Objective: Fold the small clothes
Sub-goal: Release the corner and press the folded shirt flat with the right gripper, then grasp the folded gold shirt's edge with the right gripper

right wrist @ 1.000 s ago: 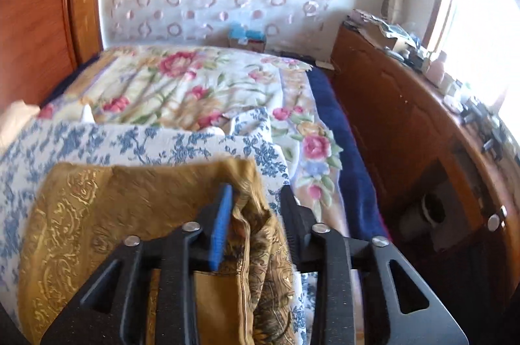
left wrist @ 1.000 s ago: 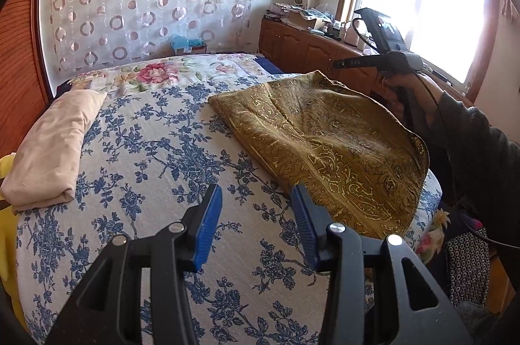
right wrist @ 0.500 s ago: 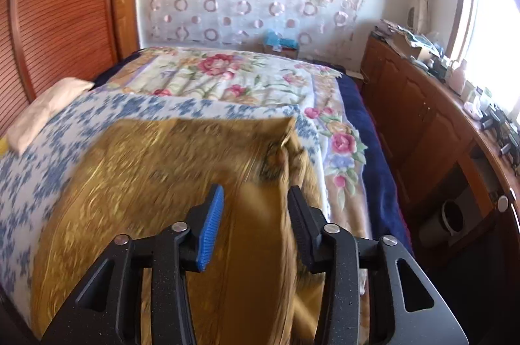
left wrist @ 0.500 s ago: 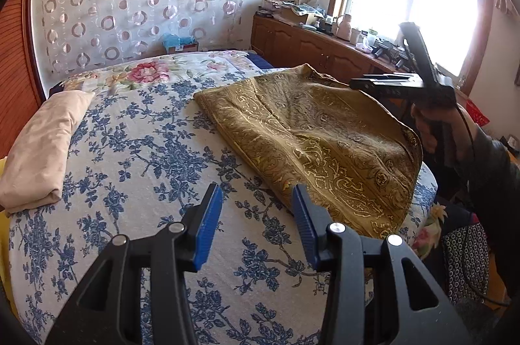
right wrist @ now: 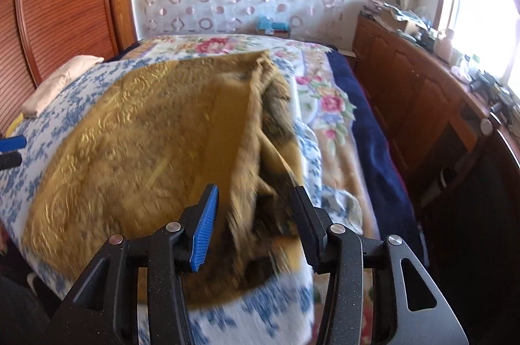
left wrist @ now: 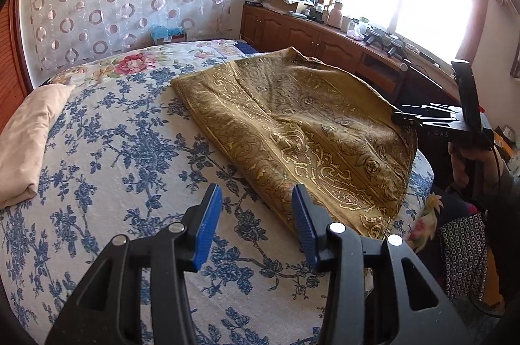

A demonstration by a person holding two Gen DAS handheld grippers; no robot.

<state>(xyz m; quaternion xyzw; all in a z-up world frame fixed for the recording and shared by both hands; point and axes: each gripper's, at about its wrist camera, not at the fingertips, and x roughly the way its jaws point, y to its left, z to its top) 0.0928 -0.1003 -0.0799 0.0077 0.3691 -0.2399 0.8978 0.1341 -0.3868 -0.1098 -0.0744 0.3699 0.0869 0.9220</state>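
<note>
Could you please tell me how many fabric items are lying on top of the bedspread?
2: the gold cloth spread at the right side and a folded cream cloth at the far left edge. Others may be hidden.

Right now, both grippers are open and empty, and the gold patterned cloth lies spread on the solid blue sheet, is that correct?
Not quite: the sheet is white with a blue floral print, not solid blue, as the left wrist view shows. The rest holds: the gold patterned cloth lies spread on it, and the left gripper and right gripper are both open and empty.
</note>
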